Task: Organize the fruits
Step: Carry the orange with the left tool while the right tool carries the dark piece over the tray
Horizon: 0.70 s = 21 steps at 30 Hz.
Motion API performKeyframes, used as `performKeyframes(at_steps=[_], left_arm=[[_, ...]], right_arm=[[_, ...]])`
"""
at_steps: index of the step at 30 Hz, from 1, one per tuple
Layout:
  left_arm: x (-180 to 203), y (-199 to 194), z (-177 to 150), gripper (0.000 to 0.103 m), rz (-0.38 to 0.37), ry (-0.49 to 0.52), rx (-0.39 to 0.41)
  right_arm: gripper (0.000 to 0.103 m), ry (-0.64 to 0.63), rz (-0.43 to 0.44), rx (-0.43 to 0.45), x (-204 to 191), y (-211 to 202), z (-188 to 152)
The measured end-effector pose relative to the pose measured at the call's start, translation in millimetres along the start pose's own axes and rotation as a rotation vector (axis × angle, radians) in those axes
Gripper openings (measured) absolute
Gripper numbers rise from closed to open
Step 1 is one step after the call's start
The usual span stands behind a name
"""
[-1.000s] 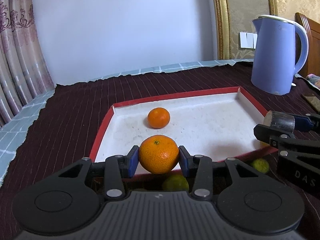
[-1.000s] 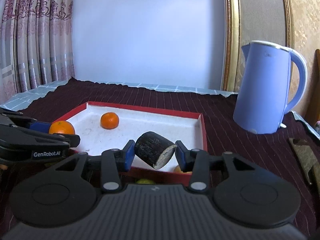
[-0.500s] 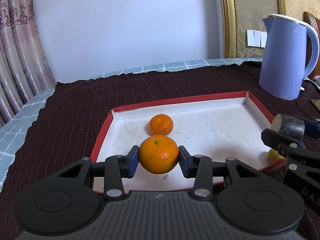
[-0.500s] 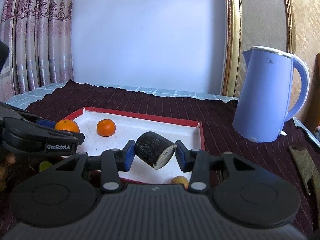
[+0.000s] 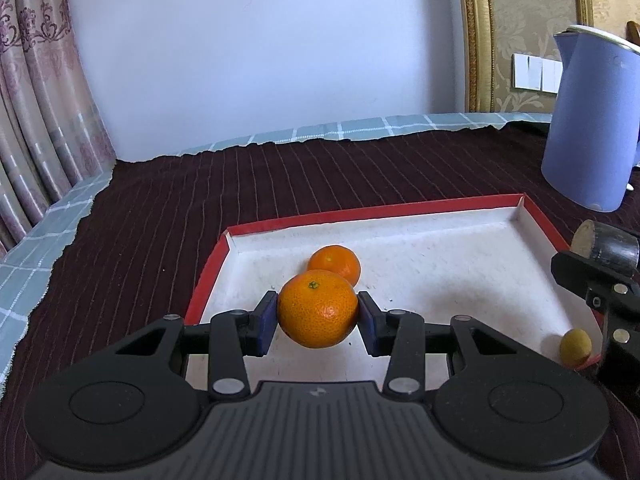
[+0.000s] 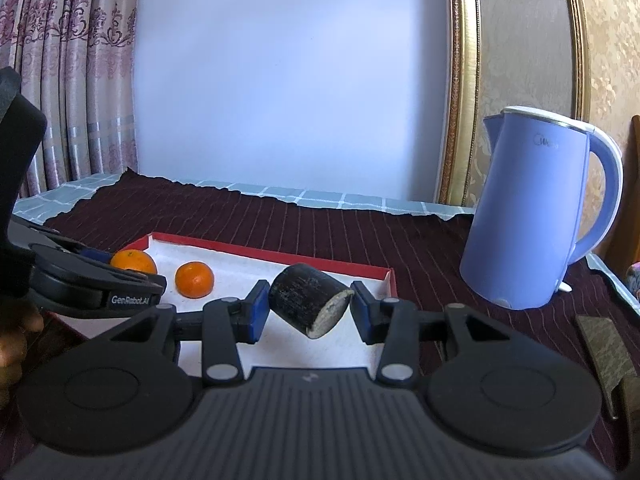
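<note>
My left gripper (image 5: 318, 314) is shut on an orange mandarin (image 5: 318, 309) and holds it just above the near left part of a white tray with a red rim (image 5: 372, 213). A second mandarin (image 5: 336, 263) lies in the tray right behind it. My right gripper (image 6: 307, 307) is shut on a dark cut cylinder piece (image 6: 307, 304) with a pale end, over the tray's near right side. In the left wrist view that piece (image 5: 606, 245) shows at the right edge. A small yellow fruit (image 5: 575, 346) rests at the tray's near right corner.
A blue electric kettle (image 6: 536, 210) stands on the dark striped cloth (image 6: 420, 240) to the right of the tray. A wall and curtains (image 6: 68, 80) close off the back and left. A flat dark object (image 6: 604, 348) lies at the far right.
Both grippers have moved forward over the tray with their loads. The held mandarin now hangs just in front of the one lying in the tray; green fruits below have left the view.
</note>
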State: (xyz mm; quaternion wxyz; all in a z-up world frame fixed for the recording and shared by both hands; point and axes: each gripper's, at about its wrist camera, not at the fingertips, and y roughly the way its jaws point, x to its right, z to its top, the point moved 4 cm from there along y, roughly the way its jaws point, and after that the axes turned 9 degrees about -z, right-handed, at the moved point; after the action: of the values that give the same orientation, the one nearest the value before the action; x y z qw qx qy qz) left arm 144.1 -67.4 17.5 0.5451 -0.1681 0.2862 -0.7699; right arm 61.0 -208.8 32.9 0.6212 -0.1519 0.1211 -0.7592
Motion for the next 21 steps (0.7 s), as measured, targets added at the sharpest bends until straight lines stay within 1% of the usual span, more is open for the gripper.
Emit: performKeyframes(at_steps=[5, 12, 21], left_arm=[[0.1, 6.5, 3.2, 0.041, 0.001, 0.002, -0.01], [1.0, 18.2, 9.8, 0.041, 0.022, 0.006, -0.02], [0.2, 34.7, 18.8, 0.041, 0.036, 0.008, -0.036]], right_arm=[[0.041, 0.001, -0.003, -0.007, 0.1, 6.5, 0.1], [0.041, -0.002, -0.015, -0.015, 0.0, 16.8, 2.6], [0.041, 0.026, -0.042, -0.046, 6.1, 40.6, 6.4]])
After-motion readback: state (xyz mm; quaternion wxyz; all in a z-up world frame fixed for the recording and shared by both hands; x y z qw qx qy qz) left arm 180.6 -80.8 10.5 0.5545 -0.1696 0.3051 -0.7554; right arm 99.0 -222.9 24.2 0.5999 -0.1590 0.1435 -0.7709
